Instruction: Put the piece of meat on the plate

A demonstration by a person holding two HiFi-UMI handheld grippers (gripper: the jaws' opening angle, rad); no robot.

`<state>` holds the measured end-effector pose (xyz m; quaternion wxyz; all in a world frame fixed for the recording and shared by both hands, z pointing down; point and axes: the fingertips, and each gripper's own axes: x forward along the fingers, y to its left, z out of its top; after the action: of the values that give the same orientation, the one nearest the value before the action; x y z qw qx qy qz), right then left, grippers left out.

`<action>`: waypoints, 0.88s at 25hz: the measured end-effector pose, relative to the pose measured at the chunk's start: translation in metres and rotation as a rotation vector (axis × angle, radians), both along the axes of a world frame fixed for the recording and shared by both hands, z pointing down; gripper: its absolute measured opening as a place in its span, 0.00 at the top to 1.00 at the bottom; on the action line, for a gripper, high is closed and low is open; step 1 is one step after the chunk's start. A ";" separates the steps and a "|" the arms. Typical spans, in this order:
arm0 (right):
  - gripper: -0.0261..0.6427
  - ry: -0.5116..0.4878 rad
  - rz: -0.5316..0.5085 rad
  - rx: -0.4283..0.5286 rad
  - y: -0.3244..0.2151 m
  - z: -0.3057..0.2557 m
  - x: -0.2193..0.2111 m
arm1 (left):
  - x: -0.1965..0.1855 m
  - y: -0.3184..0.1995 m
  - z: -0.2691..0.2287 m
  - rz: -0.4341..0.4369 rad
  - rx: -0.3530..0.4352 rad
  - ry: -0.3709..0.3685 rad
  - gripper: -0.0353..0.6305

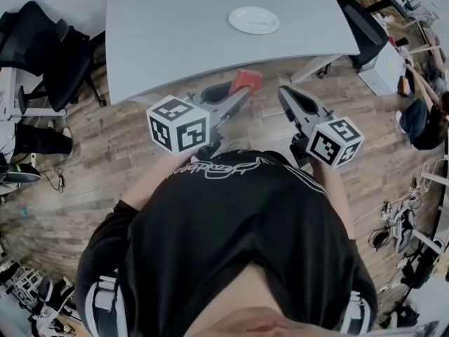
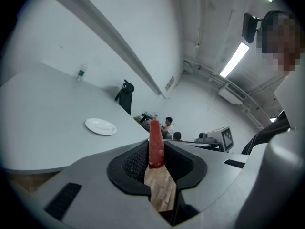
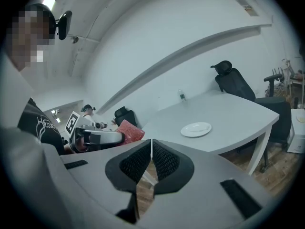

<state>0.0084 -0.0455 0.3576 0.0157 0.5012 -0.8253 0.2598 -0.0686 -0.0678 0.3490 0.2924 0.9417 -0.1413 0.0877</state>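
A flat red piece of meat (image 1: 246, 81) is clamped edge-on between the pads of my left gripper (image 1: 242, 90), just short of the grey table's near edge. In the left gripper view the meat (image 2: 156, 144) stands upright between the black pads. The white plate (image 1: 253, 20) lies empty on the table's far right part, also visible as a small plate (image 2: 100, 126) ahead and to the left, and as the plate (image 3: 196, 129) in the right gripper view. My right gripper (image 1: 284, 94) hangs beside the left one over the floor, jaws shut with nothing between them (image 3: 151, 157). The meat (image 3: 131, 130) shows at its left.
The grey table (image 1: 175, 41) has a curved near edge and white legs (image 1: 319, 67). Black office chairs (image 1: 49, 55) stand at its left and another chair (image 1: 365, 23) at its right. Wooden floor lies below me. Cables and gear (image 1: 403, 223) clutter the right side. A bottle (image 2: 81, 72) stands far back.
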 end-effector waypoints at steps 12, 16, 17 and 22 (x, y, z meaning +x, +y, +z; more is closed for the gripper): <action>0.94 -0.031 -0.017 -0.021 -0.037 0.013 0.042 | 0.033 -0.042 0.009 -0.043 -0.012 -0.032 0.81; 0.94 -0.033 -0.053 -0.037 -0.067 0.018 0.056 | 0.048 -0.066 0.011 -0.066 -0.020 -0.047 0.81; 0.94 -0.038 -0.060 -0.040 -0.075 0.019 0.059 | 0.051 -0.073 0.012 -0.073 -0.024 -0.051 0.81; 0.94 -0.049 -0.103 -0.069 -0.114 0.027 0.076 | 0.069 -0.111 0.017 -0.107 -0.046 -0.064 0.81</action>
<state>0.0847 -0.1599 0.3847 0.0260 0.4505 -0.8408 0.2990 0.0002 -0.1784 0.3659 0.3136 0.9225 -0.1990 0.1054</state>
